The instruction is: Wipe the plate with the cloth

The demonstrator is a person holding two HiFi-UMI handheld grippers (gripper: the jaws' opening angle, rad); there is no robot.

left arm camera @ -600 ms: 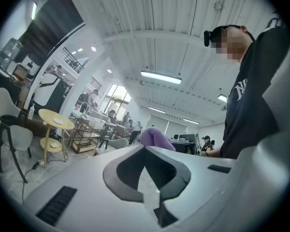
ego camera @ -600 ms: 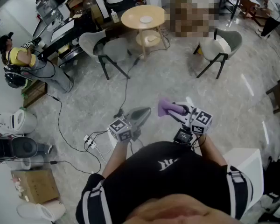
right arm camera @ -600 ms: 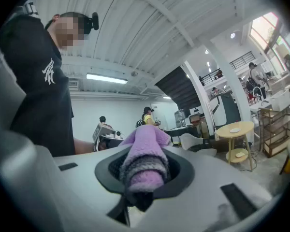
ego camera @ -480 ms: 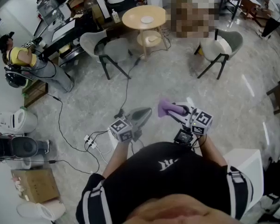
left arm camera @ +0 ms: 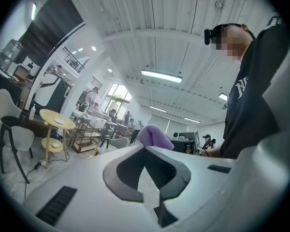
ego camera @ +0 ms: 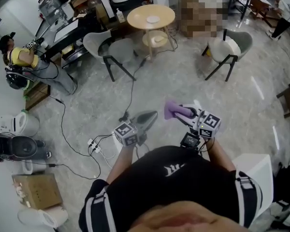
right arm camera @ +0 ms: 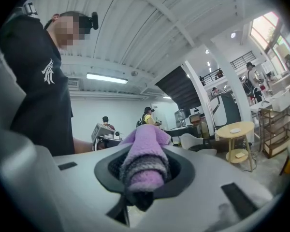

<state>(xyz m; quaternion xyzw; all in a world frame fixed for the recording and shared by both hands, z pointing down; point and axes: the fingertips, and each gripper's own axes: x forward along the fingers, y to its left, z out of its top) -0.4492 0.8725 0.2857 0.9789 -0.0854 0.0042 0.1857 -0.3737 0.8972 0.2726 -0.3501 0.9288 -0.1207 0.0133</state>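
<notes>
Stands on a pale marbled floor (ego camera: 232,100), arms out level in front of the chest. Pinches the near rim of a grey plate (ego camera: 145,117) with the left hand-held gripper (left arm camera: 146,175), pads pressed together on it, so that the plate juts forward past the tips. Clamps a bunched purple cloth (right arm camera: 144,161) in the right hand-held gripper (right arm camera: 137,180), with the wad filling the gap between the pads and sticking out beyond them. Holds the cloth just right of the plate's far end, close beside it; impossible to tell from above whether touching. From the left hand-held gripper, sees that cloth as a purple lump just beyond its tips. Well ahead of both hand-held grippers: a round wooden table (ego camera: 150,16), with one pale chair (ego camera: 113,50) to its left and another (ego camera: 227,47) to its right. On the floor ahead of the left hand-held gripper, a black cable (ego camera: 130,88). Just left of that hand-held gripper, a white power strip (ego camera: 94,146).
</notes>
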